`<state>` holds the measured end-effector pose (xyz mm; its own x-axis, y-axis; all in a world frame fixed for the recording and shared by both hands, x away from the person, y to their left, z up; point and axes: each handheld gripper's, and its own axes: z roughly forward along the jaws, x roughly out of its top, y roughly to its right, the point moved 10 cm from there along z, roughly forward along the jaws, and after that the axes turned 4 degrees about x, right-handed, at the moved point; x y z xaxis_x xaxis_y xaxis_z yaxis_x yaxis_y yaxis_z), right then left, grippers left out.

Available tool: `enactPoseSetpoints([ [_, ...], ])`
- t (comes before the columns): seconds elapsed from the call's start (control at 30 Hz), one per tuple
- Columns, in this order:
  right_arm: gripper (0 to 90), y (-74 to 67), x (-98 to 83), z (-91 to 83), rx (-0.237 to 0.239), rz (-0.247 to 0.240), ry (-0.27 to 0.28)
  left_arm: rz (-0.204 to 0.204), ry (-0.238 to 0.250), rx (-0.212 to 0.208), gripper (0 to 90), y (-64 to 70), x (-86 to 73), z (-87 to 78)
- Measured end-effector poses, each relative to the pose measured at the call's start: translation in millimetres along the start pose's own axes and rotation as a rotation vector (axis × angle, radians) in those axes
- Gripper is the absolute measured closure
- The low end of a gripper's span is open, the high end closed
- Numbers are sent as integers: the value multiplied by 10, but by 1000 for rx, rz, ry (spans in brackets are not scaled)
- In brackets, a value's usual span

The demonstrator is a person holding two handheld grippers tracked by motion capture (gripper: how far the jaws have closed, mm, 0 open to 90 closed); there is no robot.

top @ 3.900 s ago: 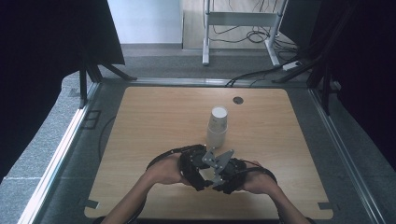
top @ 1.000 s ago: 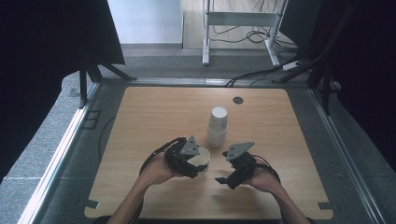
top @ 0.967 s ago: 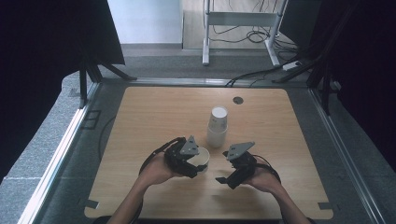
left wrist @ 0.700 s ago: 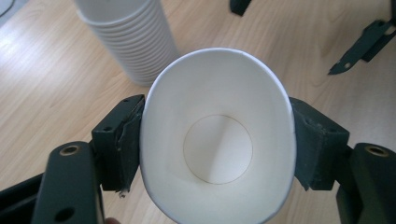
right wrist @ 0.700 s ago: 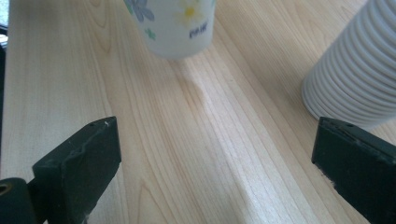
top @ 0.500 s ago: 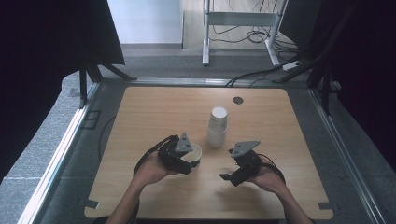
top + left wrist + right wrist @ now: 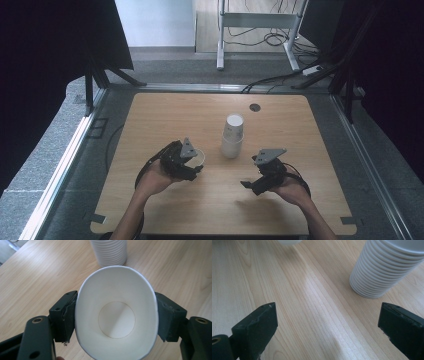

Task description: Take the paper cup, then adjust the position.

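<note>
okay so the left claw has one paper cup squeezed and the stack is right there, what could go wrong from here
1. The left claw presses the paper cup into an oval, so a tighter squeeze might crease it, or it might pop out.
2. The stack of cups stands tall and close to the held cup; a sideways sweep could tip it.
3. The right claw hangs open beside the stack's base and may bump it.

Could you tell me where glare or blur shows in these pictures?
Right gripper view: a pale sheen streaks the table, and the cup stack is soft. Left gripper view: the held cup is sharp. High view: evenly lit tabletop, dark surroundings.
</note>
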<state>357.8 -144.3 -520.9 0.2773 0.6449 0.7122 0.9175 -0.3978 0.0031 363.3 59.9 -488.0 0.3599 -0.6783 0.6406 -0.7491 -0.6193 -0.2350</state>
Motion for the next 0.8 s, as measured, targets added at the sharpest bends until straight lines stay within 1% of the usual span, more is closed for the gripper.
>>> enactPoseSetpoints([
  [0.27, 27, 40, -21, -26, -13, 5, -4, -38, -5, 25, 275, -133, -82, 11],
  [0.43, 27, 59, -34, -44, -21, 8, -6, -56, -10, 36, 275, -192, -121, 44],
  [0.7, 28, 100, -75, -53, -30, 12, -17, -94, -25, 57, 274, -274, -183, 161],
  [0.8, 29, 110, -99, -33, -29, 15, -25, -96, -39, 66, 273, -289, -205, 226],
])
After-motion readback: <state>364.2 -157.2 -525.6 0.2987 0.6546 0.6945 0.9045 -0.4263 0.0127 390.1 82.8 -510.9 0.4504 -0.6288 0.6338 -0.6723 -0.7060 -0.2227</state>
